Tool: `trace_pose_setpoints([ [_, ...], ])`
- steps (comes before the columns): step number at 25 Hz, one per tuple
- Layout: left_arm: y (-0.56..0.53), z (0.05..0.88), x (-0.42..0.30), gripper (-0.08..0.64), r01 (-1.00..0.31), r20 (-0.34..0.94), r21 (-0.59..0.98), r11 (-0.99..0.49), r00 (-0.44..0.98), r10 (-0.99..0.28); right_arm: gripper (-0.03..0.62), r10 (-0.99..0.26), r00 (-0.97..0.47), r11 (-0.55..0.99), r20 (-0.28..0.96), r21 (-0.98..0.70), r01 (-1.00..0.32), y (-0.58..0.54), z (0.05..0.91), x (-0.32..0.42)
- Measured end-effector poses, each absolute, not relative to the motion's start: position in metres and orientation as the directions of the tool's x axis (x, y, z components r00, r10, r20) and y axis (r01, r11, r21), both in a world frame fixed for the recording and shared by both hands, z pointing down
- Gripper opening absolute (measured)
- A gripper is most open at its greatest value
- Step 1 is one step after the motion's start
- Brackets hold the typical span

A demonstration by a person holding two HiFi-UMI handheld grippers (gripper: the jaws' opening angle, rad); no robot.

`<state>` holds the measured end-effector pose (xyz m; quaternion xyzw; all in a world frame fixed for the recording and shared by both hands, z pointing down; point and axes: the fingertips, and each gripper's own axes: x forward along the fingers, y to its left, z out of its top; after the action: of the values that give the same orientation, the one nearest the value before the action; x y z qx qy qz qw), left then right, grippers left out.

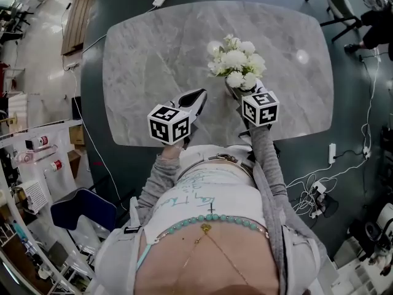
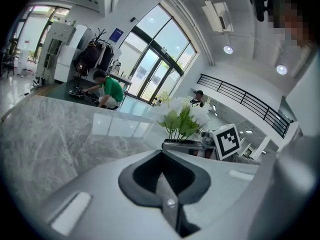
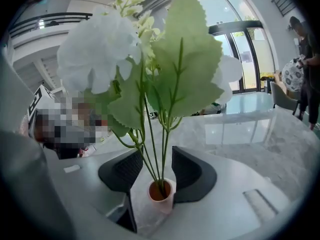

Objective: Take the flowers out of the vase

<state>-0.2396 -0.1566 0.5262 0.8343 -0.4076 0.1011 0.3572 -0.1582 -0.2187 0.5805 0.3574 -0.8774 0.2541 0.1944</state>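
A bunch of white flowers with green leaves stands in a small pinkish vase on the grey marble table. My right gripper is at the bunch's near side. In the right gripper view this gripper is open, its dark pads on either side of the thin green stems just above the vase mouth, with a gap to each pad. My left gripper hovers left of the bunch, over the table's front part, and is shut on nothing. The left gripper view shows the flowers ahead to the right.
Chairs stand beyond the table's far right corner. Cables and a power strip lie on the dark floor to the right. Shelving with clutter is at the left. One person crouches in a green top far off; another stands beyond the table.
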Motion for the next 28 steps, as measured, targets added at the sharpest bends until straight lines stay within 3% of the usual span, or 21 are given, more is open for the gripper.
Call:
trace_pose_setpoints([
  [8,-0.155,0.524,-0.258,0.0,-0.759,0.457,0.512,-0.403,0.638,-0.62,0.119,-0.536,-0.664,0.624,0.521,-0.286,-0.728,-0.218,0.581,-0.172],
  [28,-0.148,0.519,-0.249,0.0,-0.743,0.441,0.508,-0.435,0.659,-0.609,0.051,-0.587,-0.616,0.607,0.525,-0.219,-0.764,-0.218,0.577,-0.163],
])
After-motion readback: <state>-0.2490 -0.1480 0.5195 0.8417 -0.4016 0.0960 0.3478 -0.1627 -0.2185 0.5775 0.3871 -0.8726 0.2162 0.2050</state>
